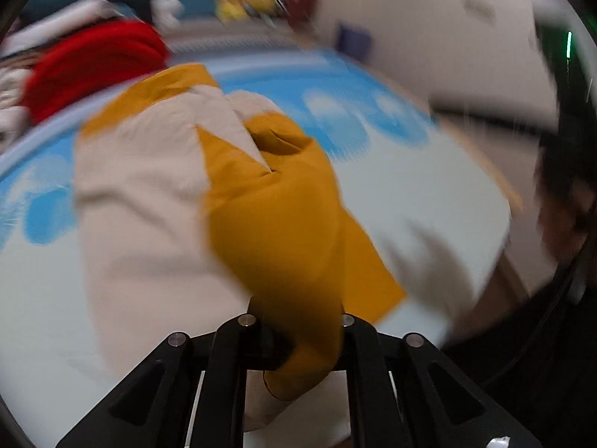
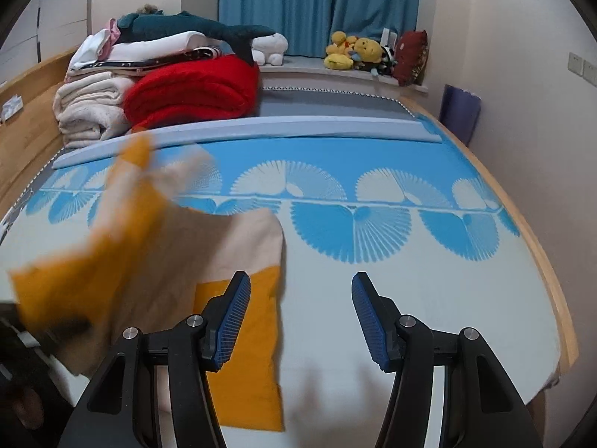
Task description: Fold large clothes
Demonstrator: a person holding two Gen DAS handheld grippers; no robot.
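Mustard cloth fills the bottom of the left wrist view, bunched between the black arms of the left gripper (image 1: 302,339), whose fingers are pressed together on it. That cloth is part of the garment (image 1: 156,201), a large piece in cream and mustard panels. It rises from the grip and spreads away over the bed (image 1: 429,201), which has a pale cover with a blue fan print. Everything here is smeared by motion blur, so the cloth is probably being swung, likely to carry one edge across for a fold. A red blanket (image 1: 93,63) sits blurred at the far left.

From the right wrist view, the right gripper (image 2: 300,317) is nearest, its blue ribbed fingers (image 2: 235,317) spread wide with nothing between them. It hangs over the bed (image 2: 410,317), just right of the garment (image 2: 179,254), seemingly waiting to catch or pin an edge. The near part of the garment lies flat on the cover; its left part is lifted and blurred. Beyond, against the wooden bed frame (image 2: 30,112), folded blankets are stacked: cream (image 2: 89,112), red (image 2: 194,89), with a plush shark (image 2: 186,28) on top. Soft toys (image 2: 354,52) line the sill under blue curtains (image 2: 317,0).
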